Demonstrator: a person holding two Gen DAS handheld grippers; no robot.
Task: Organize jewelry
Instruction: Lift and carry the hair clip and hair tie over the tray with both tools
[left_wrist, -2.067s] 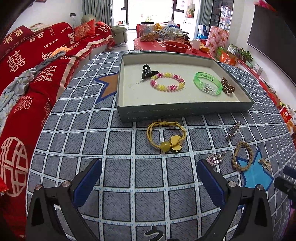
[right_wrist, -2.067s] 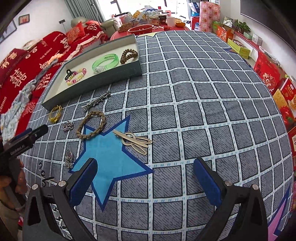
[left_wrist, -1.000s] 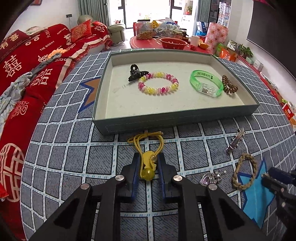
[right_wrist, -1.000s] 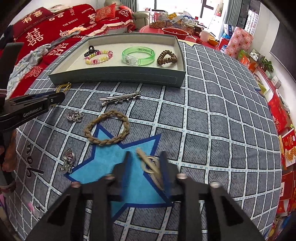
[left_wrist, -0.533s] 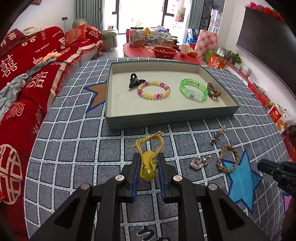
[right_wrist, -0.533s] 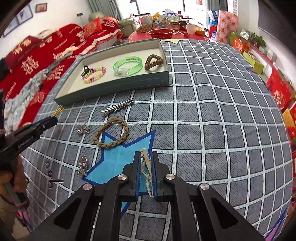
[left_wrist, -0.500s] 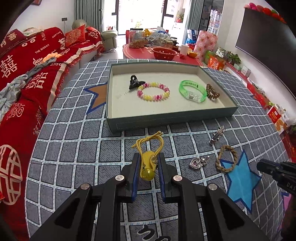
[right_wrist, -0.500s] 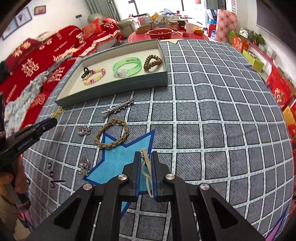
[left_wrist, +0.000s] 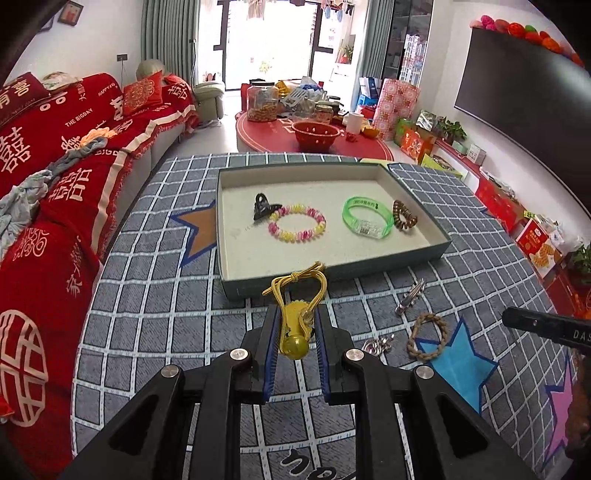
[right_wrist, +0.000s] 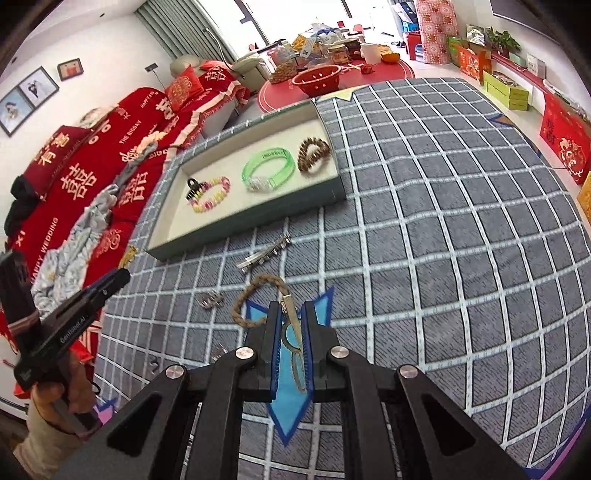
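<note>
My left gripper (left_wrist: 295, 314) is shut on a yellow hair tie (left_wrist: 295, 306) with a bead and holds it above the cloth, just before the near wall of the grey-green tray (left_wrist: 236, 288). The tray holds a black claw clip (left_wrist: 263, 206), a pink-yellow bead bracelet (left_wrist: 297, 222), a green wristband (left_wrist: 367, 216) and a brown coil tie (left_wrist: 404, 218). My right gripper (right_wrist: 290, 310) is shut on a gold hair clip (right_wrist: 293, 332) and holds it above the blue star. The tray also shows in the right wrist view (right_wrist: 207, 240).
On the grey checked cloth lie a silver hair clip (left_wrist: 410, 297), a braided rope bracelet (left_wrist: 426, 336) and a silver heart charm (left_wrist: 376, 345). A red sofa (left_wrist: 44, 184) runs along the left. A red round table (left_wrist: 314, 140) with jars stands beyond.
Both grippers have risen with their items: the yellow hair tie and the gold hair clip now hang above the cloth. The right gripper has tilted and moved towards the tray.
</note>
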